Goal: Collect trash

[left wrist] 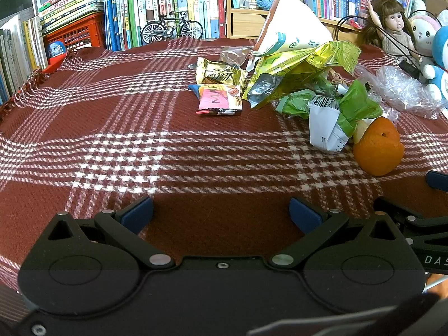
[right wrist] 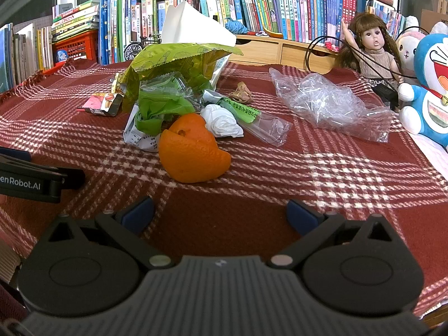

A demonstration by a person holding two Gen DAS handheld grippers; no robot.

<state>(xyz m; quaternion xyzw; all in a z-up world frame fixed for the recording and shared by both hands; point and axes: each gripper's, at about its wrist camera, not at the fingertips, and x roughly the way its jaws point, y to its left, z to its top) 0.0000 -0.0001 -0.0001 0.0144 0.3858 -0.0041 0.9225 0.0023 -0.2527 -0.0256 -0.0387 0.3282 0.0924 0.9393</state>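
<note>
Trash lies in a heap on a red plaid cloth (left wrist: 112, 140). An orange peel (right wrist: 191, 151) sits nearest, also in the left wrist view as the orange peel (left wrist: 378, 151). Behind it are a green wrapper (right wrist: 162, 106), a yellow-green foil bag (right wrist: 173, 61), a white tissue wad (right wrist: 221, 121), a clear sleeve with a green label (right wrist: 260, 123), a pink snack packet (left wrist: 218, 100), a gold packet (left wrist: 221, 74) and crumpled clear plastic (right wrist: 330, 103). My left gripper (left wrist: 221, 212) is open over bare cloth, left of the peel. My right gripper (right wrist: 221, 212) is open, just short of the peel.
Books line the shelves behind the table (left wrist: 168, 0). A doll (right wrist: 372, 50) and plush toys (right wrist: 431, 84) stand at the right edge, a model bicycle (left wrist: 170, 28) and a red crate (left wrist: 75, 33) at the back left. The left gripper's body (right wrist: 33, 182) shows at the left.
</note>
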